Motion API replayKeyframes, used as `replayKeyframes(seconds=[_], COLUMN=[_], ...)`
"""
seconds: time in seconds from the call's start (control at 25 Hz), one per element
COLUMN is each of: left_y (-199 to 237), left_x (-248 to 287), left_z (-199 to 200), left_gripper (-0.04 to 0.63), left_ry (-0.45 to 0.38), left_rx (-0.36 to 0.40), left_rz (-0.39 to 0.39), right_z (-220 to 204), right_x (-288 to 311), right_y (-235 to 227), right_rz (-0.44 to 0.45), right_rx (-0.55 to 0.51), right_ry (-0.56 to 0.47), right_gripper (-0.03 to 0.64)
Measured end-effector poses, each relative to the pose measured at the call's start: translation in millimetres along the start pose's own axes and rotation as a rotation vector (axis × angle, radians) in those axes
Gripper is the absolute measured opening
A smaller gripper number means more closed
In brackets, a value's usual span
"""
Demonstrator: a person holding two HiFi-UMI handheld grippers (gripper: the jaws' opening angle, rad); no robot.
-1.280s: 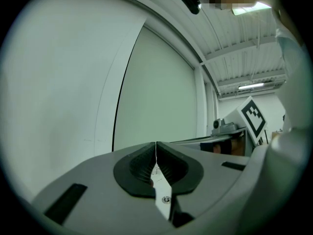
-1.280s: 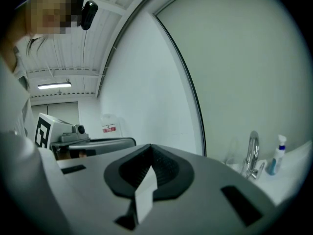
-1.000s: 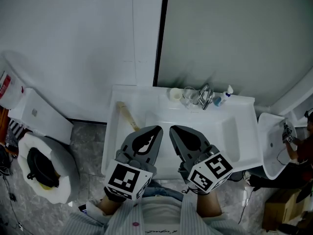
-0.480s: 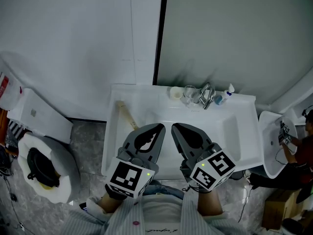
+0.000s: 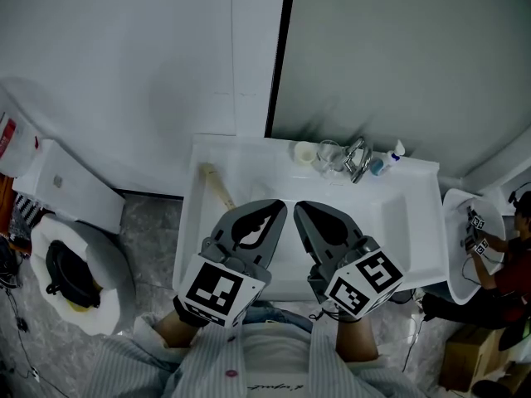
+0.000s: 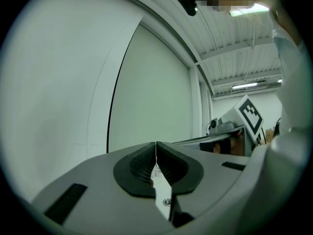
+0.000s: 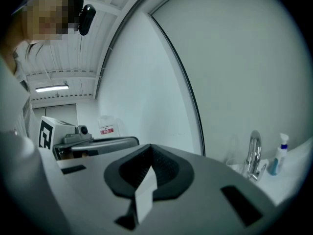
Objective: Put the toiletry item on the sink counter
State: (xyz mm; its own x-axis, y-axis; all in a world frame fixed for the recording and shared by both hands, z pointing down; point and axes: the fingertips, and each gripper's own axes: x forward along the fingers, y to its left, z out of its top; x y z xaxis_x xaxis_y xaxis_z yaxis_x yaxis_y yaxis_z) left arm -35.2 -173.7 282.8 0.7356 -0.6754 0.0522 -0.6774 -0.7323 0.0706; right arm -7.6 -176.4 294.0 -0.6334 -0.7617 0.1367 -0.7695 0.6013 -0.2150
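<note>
Left gripper (image 5: 270, 214) and right gripper (image 5: 307, 214) are both closed and empty. The slim beige toiletry item (image 5: 217, 191) lies diagonally on the white sink counter (image 5: 195, 226), just upper-left of the nearer left gripper.

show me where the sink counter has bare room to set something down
Bare: the counter right of the basin. Left of it lies a tan stick. Crowded: the back, with cup, glass, faucet, bottle.
</note>
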Motion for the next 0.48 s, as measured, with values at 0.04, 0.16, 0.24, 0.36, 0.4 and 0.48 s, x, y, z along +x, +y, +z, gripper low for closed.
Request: replayKeyframes(seconds=[0.04, 0.16, 0.24, 0.36, 0.4, 0.48], left_y=[-0.6, -2.4, -3.6, -0.9, 0.6, 3.1], left_x=[0.4, 1.0, 1.1, 3.1, 3.8, 5.5], left_z=[0.5, 0.9, 0.1, -4.2, -5.1, -6.2], left_gripper=[0.018, 0.018, 0.018, 0.018, 0.018, 0.018], left_ry=[0.001, -0.001, 0.001, 0.008, 0.01, 0.017], left_rx=[-0.005, -0.003, -0.009, -0.011, -0.009, -0.006], left_rz=[-0.007, -0.028, -0.041, -0.049, -0.049, -0.049], right_z=[0.3, 0.5, 0.0, -1.2, -1.4, -1.0], right_x=[-0.2, -0.4, -0.5, -0.4, -0.2, 0.1], right_y=[-0.4, -0.9, -1.2, -2.2, -2.7, -5.1], right_rz=[-0.001, -0.006, -0.008, -0.008, -0.008, -0.012], right_rx=[0.001, 0.0, 0.0, 0.001, 0.001, -0.002], right_ry=[0.0, 0.002, 0.004, 0.009, 0.01, 0.008], right_gripper=[0.009, 0.009, 0.009, 0.009, 0.009, 0.009])
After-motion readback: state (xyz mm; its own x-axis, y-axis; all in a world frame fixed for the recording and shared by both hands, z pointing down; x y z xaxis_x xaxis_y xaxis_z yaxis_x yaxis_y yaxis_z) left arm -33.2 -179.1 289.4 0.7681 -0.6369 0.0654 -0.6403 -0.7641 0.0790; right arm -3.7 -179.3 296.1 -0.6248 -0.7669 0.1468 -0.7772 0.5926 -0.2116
